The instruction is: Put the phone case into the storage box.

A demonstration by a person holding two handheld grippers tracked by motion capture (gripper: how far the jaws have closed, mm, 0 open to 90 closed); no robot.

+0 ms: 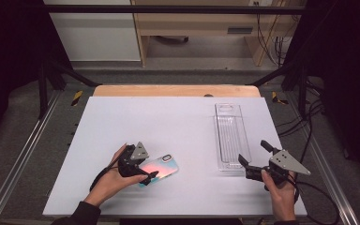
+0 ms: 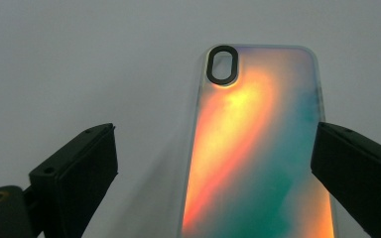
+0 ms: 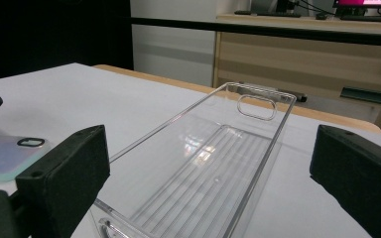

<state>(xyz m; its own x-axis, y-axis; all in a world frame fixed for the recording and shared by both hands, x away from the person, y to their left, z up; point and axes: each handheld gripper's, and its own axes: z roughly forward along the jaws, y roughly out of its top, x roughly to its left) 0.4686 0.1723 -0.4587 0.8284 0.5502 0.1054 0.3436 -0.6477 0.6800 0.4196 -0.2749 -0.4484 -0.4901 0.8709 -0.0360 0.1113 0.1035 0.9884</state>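
Note:
An iridescent orange-and-teal phone case lies flat on the white table, its oval camera cutout at the far end. My left gripper hovers over the case's near end with its jaws open; the case lies between them, close to the right jaw. A long clear plastic tray stands empty on the right. My right gripper is open just in front of the tray's near end, jaws wide on either side of it. The case also shows at the left of the right gripper view.
The table's wooden far edge meets a black frame rail. Beyond stand a wooden desk and cables. Metal rails run along both table sides. Bare table surface spans the middle and far left.

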